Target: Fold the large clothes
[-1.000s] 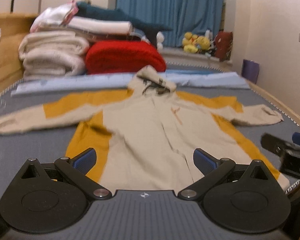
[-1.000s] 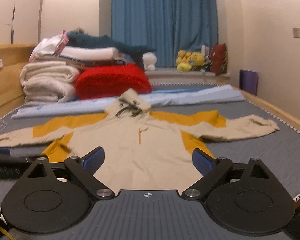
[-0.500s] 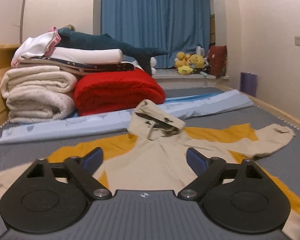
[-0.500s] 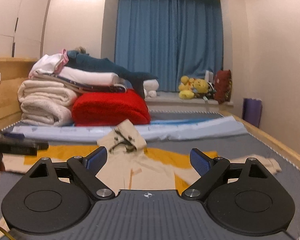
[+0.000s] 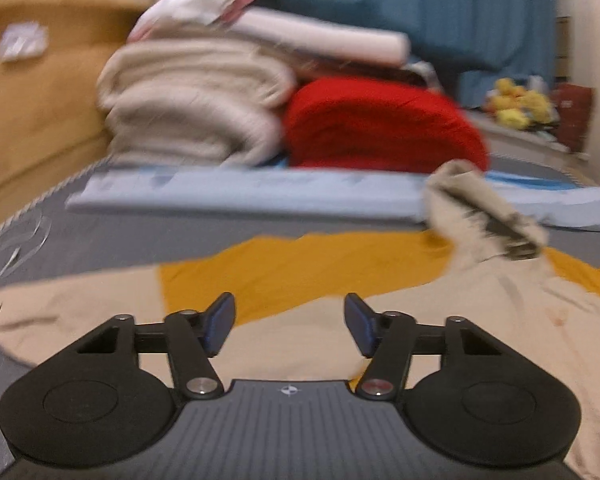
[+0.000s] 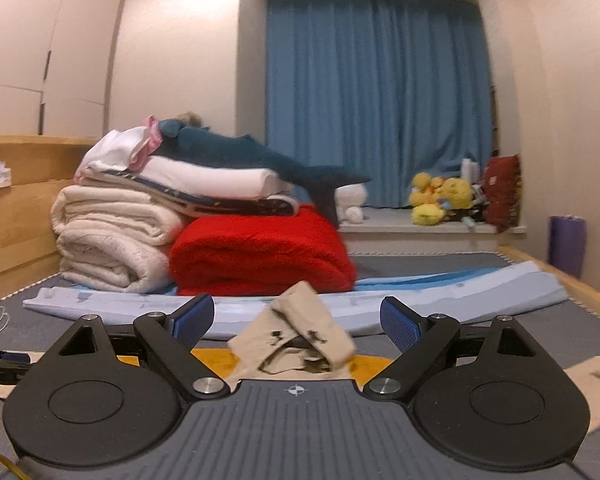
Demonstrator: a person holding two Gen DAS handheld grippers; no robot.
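Lying spread flat on the grey quilted bed cover (image 5: 112, 236), the large beige-and-mustard hooded sweatshirt (image 5: 440, 332) has its sleeves out to the sides, presumably so the first fold can begin from a sleeve. Behind it sit a long pale-blue folded sheet (image 6: 440, 292), a stack of cream blankets (image 6: 108, 236) and a red fleece blanket (image 6: 260, 256), pushed back to leave working room. The left gripper (image 5: 290, 322) hangs over the shoulder and sleeve, jaws closing, nothing between them. The right gripper (image 6: 296, 322) faces the hood (image 6: 296, 338), jaws wide, empty.
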